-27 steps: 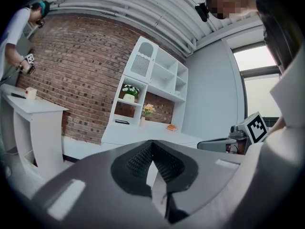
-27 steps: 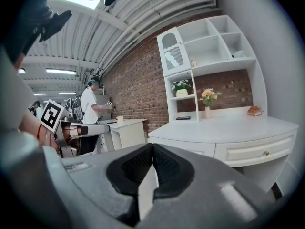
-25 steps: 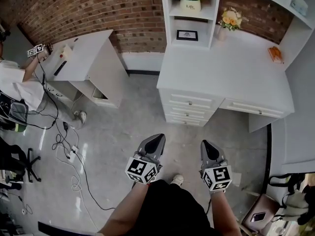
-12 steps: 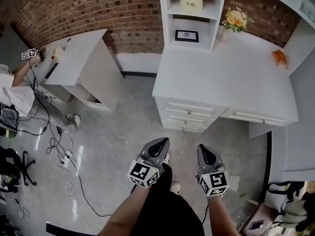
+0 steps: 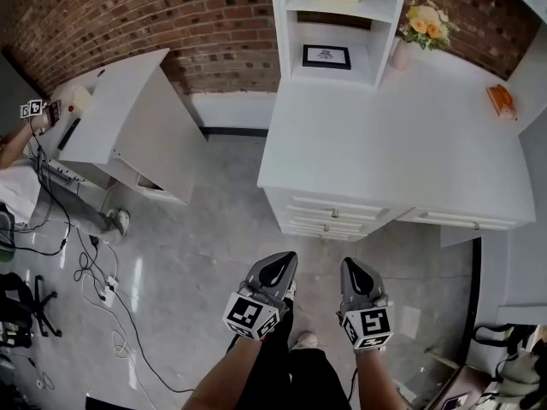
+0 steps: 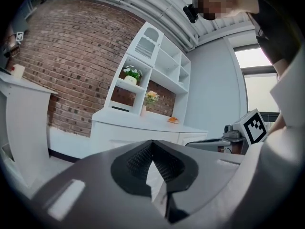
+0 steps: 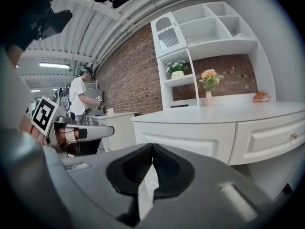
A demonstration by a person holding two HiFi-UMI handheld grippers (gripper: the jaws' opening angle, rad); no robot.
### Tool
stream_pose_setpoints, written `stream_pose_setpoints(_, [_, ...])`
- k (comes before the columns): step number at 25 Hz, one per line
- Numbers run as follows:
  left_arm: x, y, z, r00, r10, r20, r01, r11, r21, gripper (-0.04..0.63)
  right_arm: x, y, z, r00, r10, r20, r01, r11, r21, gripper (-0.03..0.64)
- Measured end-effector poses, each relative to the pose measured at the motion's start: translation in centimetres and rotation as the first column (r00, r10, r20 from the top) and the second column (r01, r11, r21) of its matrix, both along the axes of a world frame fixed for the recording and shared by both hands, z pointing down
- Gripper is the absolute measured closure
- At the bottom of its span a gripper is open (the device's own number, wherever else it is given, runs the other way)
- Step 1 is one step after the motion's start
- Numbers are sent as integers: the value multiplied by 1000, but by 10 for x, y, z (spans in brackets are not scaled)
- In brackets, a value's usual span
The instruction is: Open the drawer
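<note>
Glossy grey floor (image 5: 214, 229) lies open straight up to the white wooden desk's drawer fronts (image 5: 329, 216), clear path; tangled black cables (image 5: 107, 282) and white side table (image 5: 128, 118) sit well left.

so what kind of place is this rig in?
Probably a study or home-office mock-up in a lab: white desk with drawers, shelf unit holding a framed picture against a brick wall, plus loose cables across the floor.
</note>
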State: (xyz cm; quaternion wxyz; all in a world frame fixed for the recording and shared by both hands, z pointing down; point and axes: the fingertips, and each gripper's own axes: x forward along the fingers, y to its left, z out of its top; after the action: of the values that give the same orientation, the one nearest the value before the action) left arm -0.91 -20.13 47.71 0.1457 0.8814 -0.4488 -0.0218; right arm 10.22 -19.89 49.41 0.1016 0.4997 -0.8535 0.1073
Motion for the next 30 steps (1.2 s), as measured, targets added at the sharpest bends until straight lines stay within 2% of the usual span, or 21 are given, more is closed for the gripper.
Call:
stream_pose_setpoints(8, [3,-33,37,999,33,16,-33,999,5,592,-9,-44,44,999,47,-9,-47,999,1,615])
stream_pose_setpoints(16, [7,-55,67,998,68,-13,-68,998,2,592,-19,-72,84,996,84,-8,-84,996,-3,607])
stream_pose_setpoints(30, [9,-80,103,995,93,-46,-94,995,-30,592,-14,-109,111,977,214,-3,-214,977,-2,518])
